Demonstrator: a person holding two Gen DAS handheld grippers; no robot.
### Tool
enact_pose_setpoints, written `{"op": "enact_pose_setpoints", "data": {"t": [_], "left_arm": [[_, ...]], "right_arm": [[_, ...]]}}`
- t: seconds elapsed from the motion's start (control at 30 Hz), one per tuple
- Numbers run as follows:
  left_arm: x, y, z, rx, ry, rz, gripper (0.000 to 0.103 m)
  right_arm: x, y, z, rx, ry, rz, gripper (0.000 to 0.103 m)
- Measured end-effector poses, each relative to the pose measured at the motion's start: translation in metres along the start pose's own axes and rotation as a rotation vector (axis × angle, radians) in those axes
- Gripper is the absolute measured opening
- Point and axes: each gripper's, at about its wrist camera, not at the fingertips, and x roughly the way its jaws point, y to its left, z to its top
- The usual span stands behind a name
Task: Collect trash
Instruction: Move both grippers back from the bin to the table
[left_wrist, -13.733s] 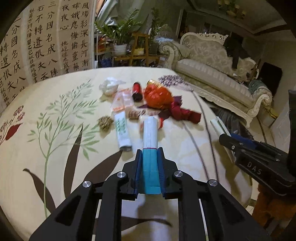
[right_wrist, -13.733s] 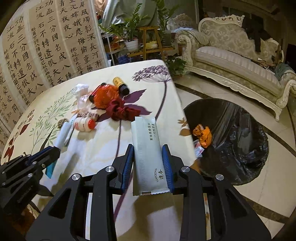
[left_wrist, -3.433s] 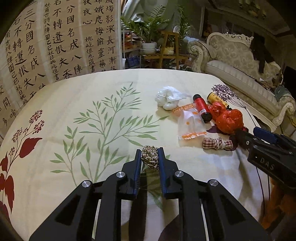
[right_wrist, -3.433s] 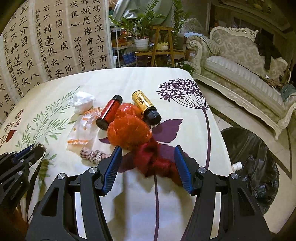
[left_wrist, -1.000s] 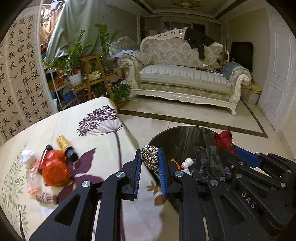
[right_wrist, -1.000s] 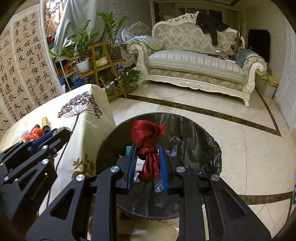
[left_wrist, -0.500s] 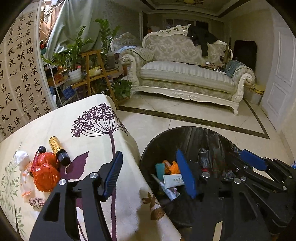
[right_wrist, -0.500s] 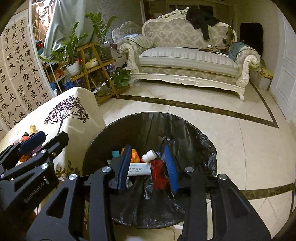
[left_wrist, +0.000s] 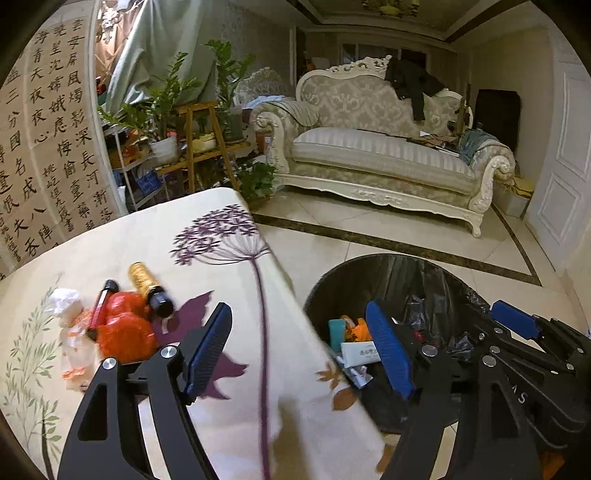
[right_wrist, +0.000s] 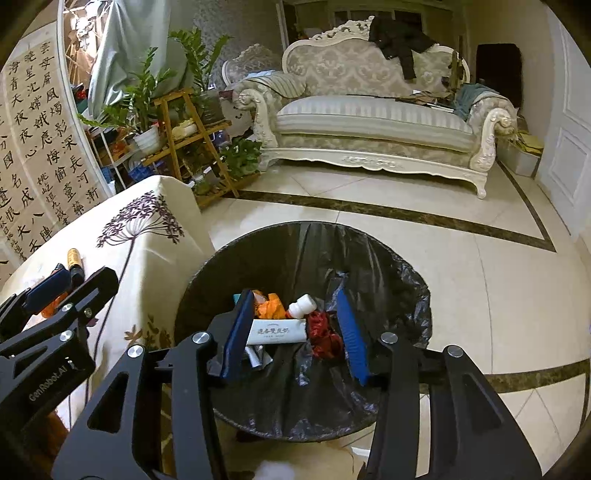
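My left gripper (left_wrist: 297, 308) hangs over the table's edge beside the black-lined bin (left_wrist: 406, 266); its jaws are opening with nothing between them. My right gripper (right_wrist: 293, 295) hovers above the bin (right_wrist: 406, 266), its jaws also opening and empty. Below it in the bin lie the red cloth (right_wrist: 323, 332), a white tube packet (right_wrist: 277, 332), a small white bottle (right_wrist: 303, 304) and an orange wrapper (right_wrist: 271, 310). On the table lie an orange-red bag (left_wrist: 122, 332), a gold-labelled bottle (left_wrist: 147, 288), a red tube (left_wrist: 99, 306), a white tissue (left_wrist: 64, 297) and a clear wrapper (left_wrist: 74, 362). The rope ball is not visible.
The flowered tablecloth (left_wrist: 229, 236) ends right beside the bin. A cream sofa (right_wrist: 369, 118) stands across the tiled floor (right_wrist: 498, 295). A wooden plant stand (right_wrist: 177, 125) and a calligraphy screen (left_wrist: 44, 155) are behind the table.
Both grippers went from shut to open. The rope ball left the left jaws and the red cloth dropped from the right jaws into the bin. The left view swung slightly toward the table.
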Motion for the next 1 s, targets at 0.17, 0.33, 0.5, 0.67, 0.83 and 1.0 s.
{"op": "enact_pose_setpoints", "data": {"t": [0.17, 0.33, 0.5, 0.67, 0.83, 1.0], "left_arm": [[-0.013, 0.025, -0.008, -0.033, 0.003, 0.042, 0.073], [-0.024, 0.053, -0.015, -0.076, 0.011, 0.093, 0.073], [-0.032, 0.086, -0.021, -0.128, 0.015, 0.156, 0.073], [-0.035, 0.122, -0.027, -0.184, 0.026, 0.221, 0.073], [-0.029, 0.154, -0.032, -0.241, 0.052, 0.250, 0.073], [-0.021, 0.176, -0.035, -0.264, 0.079, 0.264, 0.073]], "right_arm": [[-0.003, 0.018, -0.004, -0.023, 0.009, 0.033, 0.046], [-0.006, 0.043, -0.006, -0.066, 0.012, 0.073, 0.046], [-0.009, 0.073, -0.007, -0.115, 0.017, 0.114, 0.046], [-0.009, 0.101, -0.009, -0.160, 0.023, 0.155, 0.046], [-0.007, 0.123, -0.009, -0.191, 0.029, 0.185, 0.046], [-0.002, 0.142, -0.006, -0.216, 0.038, 0.213, 0.046]]}}
